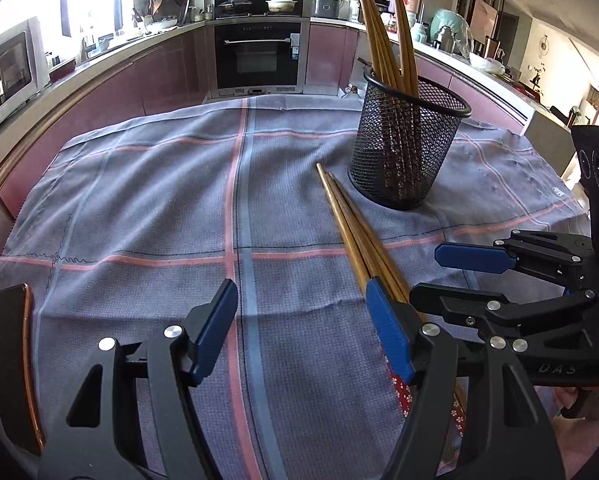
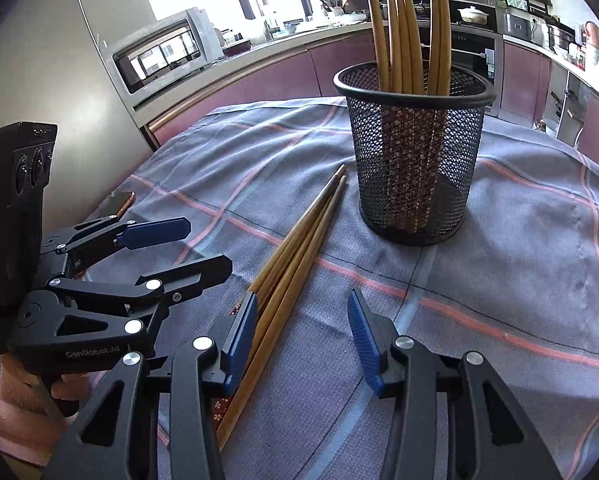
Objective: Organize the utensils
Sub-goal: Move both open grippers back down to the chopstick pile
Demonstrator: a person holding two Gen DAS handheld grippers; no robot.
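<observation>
Left gripper [image 1: 299,332]: your jaws stand wide apart over the checked cloth [image 1: 139,208], gripping nothing; the right-hand blue pad [image 1: 387,332] sits just beside the loose chopsticks.
Right gripper [image 2: 303,336]: released too, with nothing pinched; the loose chopsticks run past the inner face of its left pad [image 2: 239,336], and you cannot tell if they touch.
Loose chopsticks [image 1: 355,232]: a small bundle lying flat on the cloth, thin tips pointing towards the holder.
Mesh holder [image 2: 415,152]: upright on the cloth just beyond those tips, several chopsticks [image 2: 403,28] standing in it.
Only your left view: the oven [image 1: 259,56] straight ahead and the patterned chopstick ends under the pad.
Only your right view: the microwave [image 2: 163,52], and a hand in a pink sleeve [image 2: 7,404] on the other gripper.
Phone [image 2: 117,204]: at the cloth's edge, seen in both views.
</observation>
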